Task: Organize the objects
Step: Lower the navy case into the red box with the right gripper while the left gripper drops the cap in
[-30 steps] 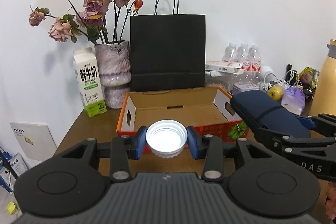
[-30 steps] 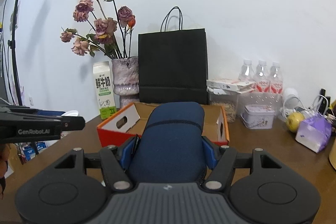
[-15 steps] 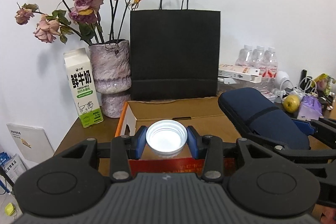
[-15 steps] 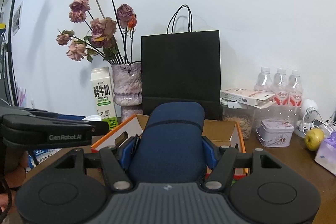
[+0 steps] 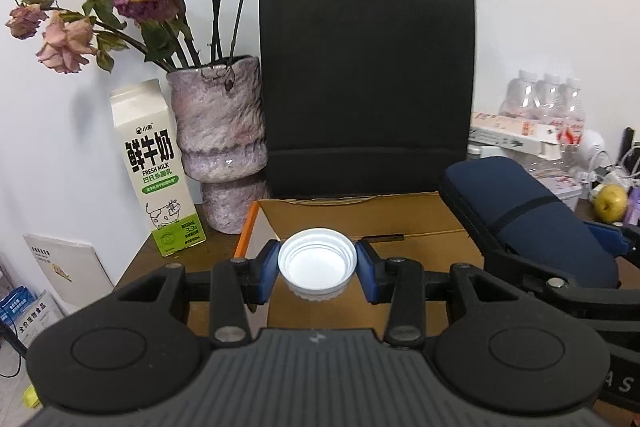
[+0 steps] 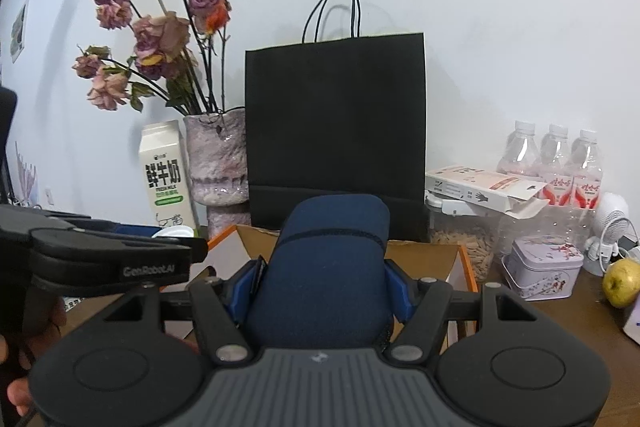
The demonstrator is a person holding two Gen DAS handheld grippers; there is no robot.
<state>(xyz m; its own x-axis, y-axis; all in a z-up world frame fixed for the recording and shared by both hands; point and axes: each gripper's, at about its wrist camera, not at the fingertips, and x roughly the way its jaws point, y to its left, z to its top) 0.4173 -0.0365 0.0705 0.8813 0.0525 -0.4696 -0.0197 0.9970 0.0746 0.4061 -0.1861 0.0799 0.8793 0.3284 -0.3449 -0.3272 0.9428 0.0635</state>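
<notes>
My left gripper (image 5: 317, 269) is shut on a white ribbed plastic cap (image 5: 317, 263), open side up, held over the near left part of an orange-edged cardboard box (image 5: 360, 217). My right gripper (image 6: 324, 283) is shut on a dark blue zipped case (image 6: 326, 267), which sticks out forward above the same box (image 6: 424, 255). In the left wrist view the blue case (image 5: 524, 215) hangs at the right over the box's right side. In the right wrist view the left gripper's body (image 6: 100, 259) lies at the left, with a hand below it.
A black paper bag (image 5: 366, 87) stands right behind the box. Left of it are a stone vase of dried roses (image 5: 220, 139) and a milk carton (image 5: 154, 167). Water bottles (image 6: 552, 163), a tin (image 6: 544, 267), a jar and a yellow apple (image 6: 622, 281) crowd the right.
Both grippers have moved forward toward the box and the bag with their loads; the cap and the case now hang over the box's inside. Neither grip has changed.
</notes>
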